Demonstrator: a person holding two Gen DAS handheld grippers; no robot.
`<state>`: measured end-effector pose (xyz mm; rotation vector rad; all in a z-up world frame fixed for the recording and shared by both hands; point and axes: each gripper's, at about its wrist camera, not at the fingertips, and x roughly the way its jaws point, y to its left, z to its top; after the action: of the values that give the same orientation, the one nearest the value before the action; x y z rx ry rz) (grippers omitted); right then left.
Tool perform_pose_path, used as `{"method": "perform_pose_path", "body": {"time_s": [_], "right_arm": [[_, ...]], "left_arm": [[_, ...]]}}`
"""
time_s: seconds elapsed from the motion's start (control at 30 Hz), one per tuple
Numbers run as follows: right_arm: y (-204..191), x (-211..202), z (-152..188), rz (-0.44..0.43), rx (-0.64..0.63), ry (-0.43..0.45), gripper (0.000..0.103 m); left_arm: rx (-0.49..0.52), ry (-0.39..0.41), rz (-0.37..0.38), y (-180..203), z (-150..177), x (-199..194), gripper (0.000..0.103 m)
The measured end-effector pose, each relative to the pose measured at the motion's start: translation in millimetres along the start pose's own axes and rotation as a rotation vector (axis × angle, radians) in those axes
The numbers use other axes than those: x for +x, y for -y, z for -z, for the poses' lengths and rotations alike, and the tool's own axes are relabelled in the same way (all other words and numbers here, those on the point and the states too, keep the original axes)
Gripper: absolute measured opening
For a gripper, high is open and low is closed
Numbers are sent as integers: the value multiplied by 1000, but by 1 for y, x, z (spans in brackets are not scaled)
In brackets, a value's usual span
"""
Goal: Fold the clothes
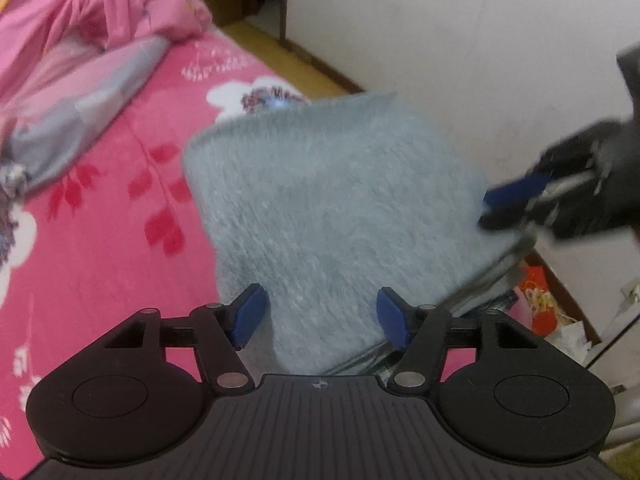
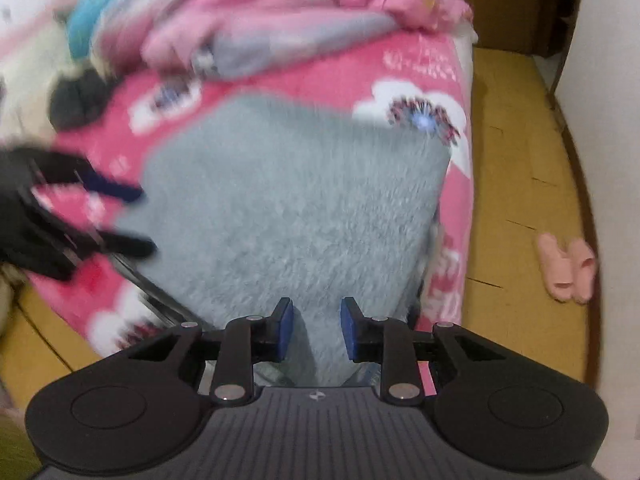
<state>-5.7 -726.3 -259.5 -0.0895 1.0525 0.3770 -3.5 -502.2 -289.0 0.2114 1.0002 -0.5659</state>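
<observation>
The left claw [image 1: 320,316] is being held spread wide, with nothing between its blue pads [image 1: 249,317]. Just ahead of it and partly between the fingers, the grey fleece [image 1: 332,216] is lying folded on the pink bedcover [image 1: 120,240]. At the fleece's right edge, the right claw [image 1: 508,204] is being seen blurred from this view.

In the right wrist view, the right claw [image 2: 316,328] is also being held apart, though less widely, and no cloth is being pinched; the fleece [image 2: 288,216] is lying just ahead of the pads and under them. To its left, the left claw [image 2: 132,220] is appearing blurred at the fleece's left edge, with its fingers spread.

Farther ahead of both claws, a pile of pink clothes [image 2: 280,12] is lying crumpled on the bedcover [image 2: 320,76], well apart from the fleece. To the right of the right claw, pink slippers [image 2: 566,268] are standing on the yellow floor [image 2: 512,184] beside the bed.
</observation>
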Motion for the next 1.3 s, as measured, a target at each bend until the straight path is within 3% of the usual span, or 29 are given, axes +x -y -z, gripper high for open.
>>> {"method": "perform_pose_path", "body": {"time_s": [0.17,0.3,0.37,0.43,0.57,0.77,1.0,1.17,1.3], "right_arm": [[9,-15,-11,75,41,21,29],[0,-49,-7,28,-30,91,29],[-12,-42,-1,16,-93,63,29],[-23,-17,5,64,-156,-17,30],[-34,1,9,149,-143,-77,37],[-36,-47,38,249,157,-172,39],[-77,-104,84,145,501,-166,50],[-119,-120,101,55,693,-188,59],[-160,-131,115,75,755,-220,61]], "left_arm": [[13,-9,-8,1,-8,-7,60],[-13,-13,-14,2,-9,-22,60],[-9,-50,-16,7,-7,-19,61],[-4,-95,-24,12,-3,-9,62],[9,-115,-56,20,-1,-9,62],[-7,-101,-15,21,14,-47,63],[-38,-23,20,21,43,-107,69],[-137,54,23,15,64,-152,87],[-128,108,23,14,81,-181,95]]}}
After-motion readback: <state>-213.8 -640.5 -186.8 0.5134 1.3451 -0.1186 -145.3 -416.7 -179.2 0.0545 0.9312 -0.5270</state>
